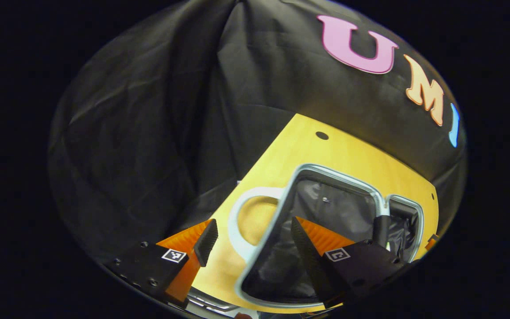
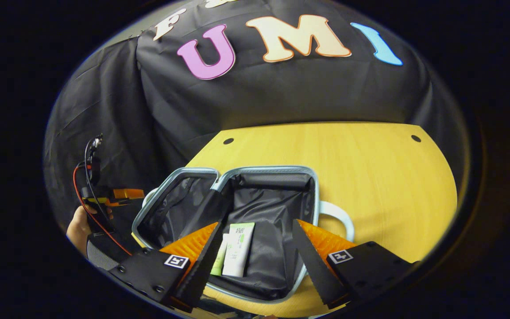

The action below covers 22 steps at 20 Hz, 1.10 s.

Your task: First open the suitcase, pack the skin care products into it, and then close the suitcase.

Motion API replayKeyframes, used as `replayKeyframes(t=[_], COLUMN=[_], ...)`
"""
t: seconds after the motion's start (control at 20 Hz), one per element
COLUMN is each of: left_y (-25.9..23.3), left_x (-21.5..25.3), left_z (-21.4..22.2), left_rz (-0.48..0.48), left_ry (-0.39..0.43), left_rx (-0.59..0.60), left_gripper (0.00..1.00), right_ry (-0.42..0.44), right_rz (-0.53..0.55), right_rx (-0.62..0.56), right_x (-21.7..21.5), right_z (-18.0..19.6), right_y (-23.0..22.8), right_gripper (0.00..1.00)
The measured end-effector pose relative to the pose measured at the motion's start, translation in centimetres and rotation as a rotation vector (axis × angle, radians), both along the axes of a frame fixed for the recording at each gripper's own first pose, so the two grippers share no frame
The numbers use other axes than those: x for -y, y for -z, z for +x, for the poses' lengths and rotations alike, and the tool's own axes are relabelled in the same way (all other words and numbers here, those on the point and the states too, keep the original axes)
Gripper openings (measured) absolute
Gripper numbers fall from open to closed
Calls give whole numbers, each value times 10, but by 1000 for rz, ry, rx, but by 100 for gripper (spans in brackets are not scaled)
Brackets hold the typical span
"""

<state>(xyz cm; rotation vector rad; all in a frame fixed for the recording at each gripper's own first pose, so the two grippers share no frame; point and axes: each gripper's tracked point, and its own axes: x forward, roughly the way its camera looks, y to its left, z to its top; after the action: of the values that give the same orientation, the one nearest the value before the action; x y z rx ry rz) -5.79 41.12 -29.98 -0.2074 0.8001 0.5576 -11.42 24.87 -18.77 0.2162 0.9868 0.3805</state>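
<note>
The suitcase [image 2: 312, 195] lies open on the wooden table [image 2: 370, 168], both black-lined halves facing up inside a pale rim. In its right half lie a white tube [image 2: 238, 248] and, touching its left side, a green tube [image 2: 218, 259]. My right gripper [image 2: 257, 223] hovers open above that half with nothing between its fingers. The left gripper view has the suitcase [image 1: 334, 208] from its handle [image 1: 237, 230] side. My left gripper [image 1: 253, 223] is open and empty above the handle and the near rim. Left of the case, a hand [image 2: 77, 228] holds the left gripper [image 2: 117, 195].
The suitcase's pale handle [image 2: 339, 215] sticks out to the right in the right gripper view. Bare tabletop stretches behind and right of the case, with small dark holes [image 2: 228, 141] near its back corners. Black cloth wall surrounds the table.
</note>
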Motion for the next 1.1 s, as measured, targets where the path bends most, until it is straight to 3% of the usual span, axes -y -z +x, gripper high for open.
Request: replayKeyframes(t=[0.4, 0.45, 0.55, 0.6, 0.7, 0.75, 0.85, 1.1], left_y=[63, 66, 70, 70, 63, 57, 41, -36], left_x=[-39, -35, -24, -19, -19, -17, -13, 3], left_z=[2, 2, 10, 13, 13, 15, 16, 19], left_rz=[-147, -174, -228, -248, -223, -209, -167, -52], left_ry=[5, 10, 18, 19, 29, 38, 57, 124], left_rx=[-115, -113, -82, -67, -64, -52, -38, 68], left_gripper=[95, 89, 58, 42, 12, 8, 1, 0], right_ry=[108, 114, 120, 124, 128, 126, 114, 37], right_rz=[-90, -105, -120, -117, -116, -115, -117, -118], right_rx=[33, 39, 46, 50, 65, 70, 83, 160], right_x=[36, 40, 47, 48, 52, 53, 58, 68], right_z=[4, 4, 3, 4, 7, 7, 8, 14], right_y=[-3, -2, -4, -5, -9, -10, -13, -20], right_gripper=[98, 98, 98, 93, 93, 98, 98, 98])
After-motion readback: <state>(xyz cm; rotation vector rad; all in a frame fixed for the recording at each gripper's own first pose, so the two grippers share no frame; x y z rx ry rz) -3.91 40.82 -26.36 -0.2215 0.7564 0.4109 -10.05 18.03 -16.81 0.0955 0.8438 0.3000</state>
